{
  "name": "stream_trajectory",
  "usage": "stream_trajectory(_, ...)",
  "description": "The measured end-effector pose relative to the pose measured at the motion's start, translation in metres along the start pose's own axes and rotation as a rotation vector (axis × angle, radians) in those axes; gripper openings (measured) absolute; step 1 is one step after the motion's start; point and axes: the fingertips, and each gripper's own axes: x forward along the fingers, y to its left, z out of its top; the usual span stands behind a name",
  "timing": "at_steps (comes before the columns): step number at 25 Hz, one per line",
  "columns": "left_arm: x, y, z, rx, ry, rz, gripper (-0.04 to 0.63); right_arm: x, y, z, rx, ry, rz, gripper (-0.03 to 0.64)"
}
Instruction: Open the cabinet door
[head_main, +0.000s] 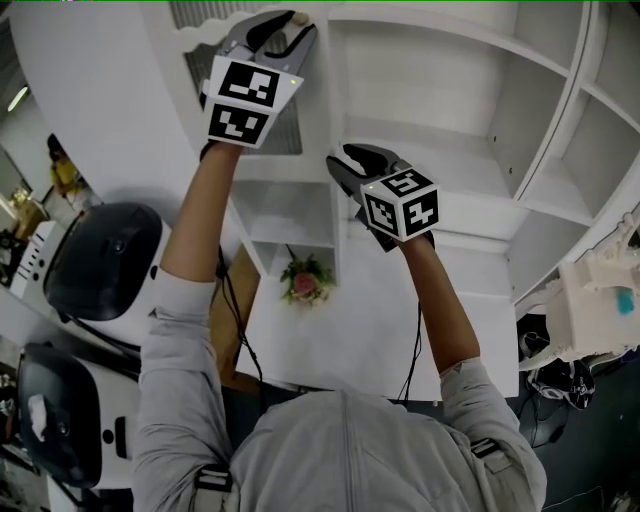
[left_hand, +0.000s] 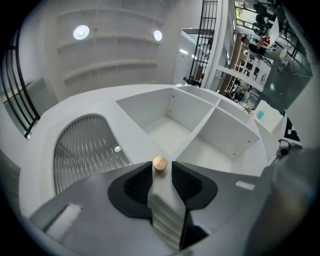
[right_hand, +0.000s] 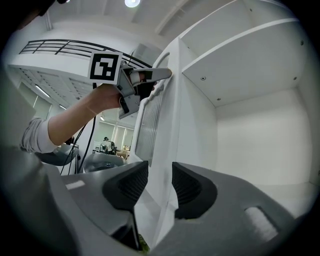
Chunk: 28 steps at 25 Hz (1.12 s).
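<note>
The white cabinet door (head_main: 325, 110) with a ribbed glass pane (head_main: 288, 130) stands swung out, edge-on to me. My left gripper (head_main: 290, 22) is up at the door's top end. In the left gripper view its jaws (left_hand: 162, 175) straddle the stepped door edge (left_hand: 165, 205) just short of a small brass knob (left_hand: 160, 163), standing wide. My right gripper (head_main: 340, 165) sits lower on the same edge. In the right gripper view the door (right_hand: 167, 125) fills the gap between its jaws (right_hand: 160, 172), and the left gripper (right_hand: 150, 77) shows above.
Open white cabinet shelves (head_main: 450, 150) lie to the right of the door. A small pot of flowers (head_main: 308, 282) sits on the white surface below. Black and white machines (head_main: 100, 260) stand at the left and white clutter (head_main: 600, 290) at the right.
</note>
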Motion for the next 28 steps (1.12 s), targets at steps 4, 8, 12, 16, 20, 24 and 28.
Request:
stream_trajectory(4, 0.002, 0.002, 0.007, 0.008, -0.01, 0.025, 0.101, 0.001, -0.001, 0.002, 0.001, 0.0, -0.004, 0.153)
stream_trajectory(8, 0.001, 0.005, 0.006, -0.001, 0.009, 0.057, 0.094, 0.002, -0.002, 0.001, 0.017, 0.002, -0.001, 0.153)
stream_trajectory(12, -0.002, 0.005, 0.009, -0.029, -0.002, 0.066, 0.091, 0.006, -0.005, 0.001, 0.042, 0.006, 0.009, 0.153)
stream_trajectory(16, -0.011, 0.005, 0.013, -0.065, -0.041, 0.077, 0.091, 0.014, -0.008, 0.0, 0.08, -0.001, 0.01, 0.153)
stream_trajectory(20, -0.021, 0.006, 0.016, -0.073, -0.06, 0.073, 0.091, 0.019, -0.001, -0.004, 0.09, -0.016, 0.033, 0.153)
stream_trajectory(24, -0.03, 0.007, 0.019, -0.099, -0.09, 0.083, 0.091, 0.022, 0.014, -0.009, 0.073, 0.002, 0.069, 0.14)
stream_trajectory(28, -0.04, 0.01, 0.028, -0.118, -0.104, 0.073, 0.091, 0.017, 0.028, -0.008, 0.038, 0.036, 0.074, 0.107)
